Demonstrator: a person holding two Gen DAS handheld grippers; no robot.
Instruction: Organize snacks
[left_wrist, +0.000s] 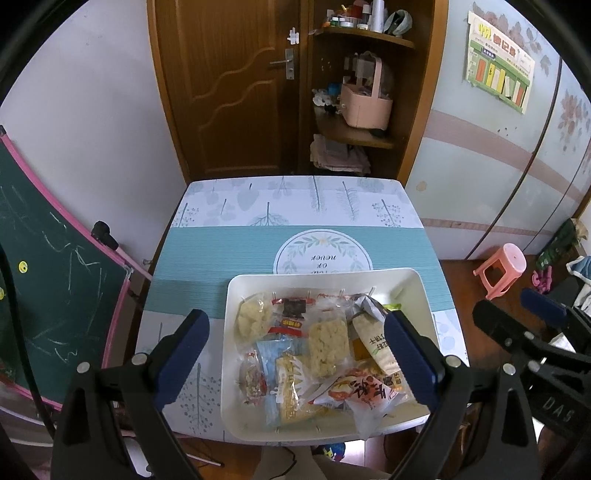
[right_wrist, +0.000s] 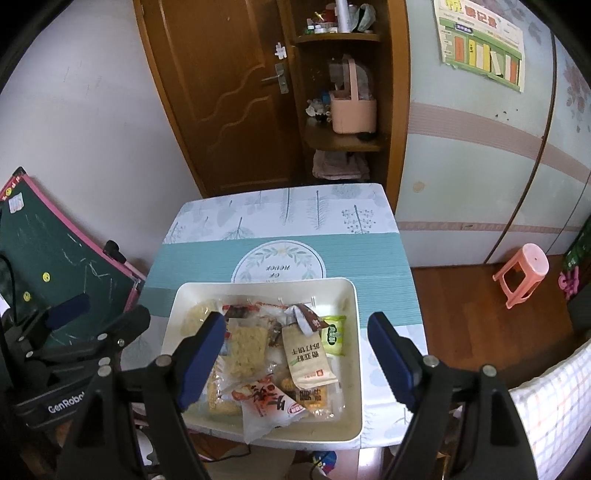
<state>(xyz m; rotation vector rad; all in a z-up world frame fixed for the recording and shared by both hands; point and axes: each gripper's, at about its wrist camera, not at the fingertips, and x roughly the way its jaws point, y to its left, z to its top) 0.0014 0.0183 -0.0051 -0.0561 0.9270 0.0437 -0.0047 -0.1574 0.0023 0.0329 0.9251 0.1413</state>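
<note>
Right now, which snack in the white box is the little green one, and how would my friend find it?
Find the white box on the leafy tablecloth. Look along its right wall, beside the tall beige packet with dark printing. The small green packet lies there, the only bright green wrapper among the yellow, red and clear ones.

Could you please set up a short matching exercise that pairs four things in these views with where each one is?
Things:
1. white bin
2. pink stool
3. pink basket
4. chalkboard

Places:
A. on the wooden floor, right of the table
B. on a corner shelf beside the door
C. on the table, holding snack packets
D. leaning at the wall, left of the table

Pairs: 1-C, 2-A, 3-B, 4-D
</note>
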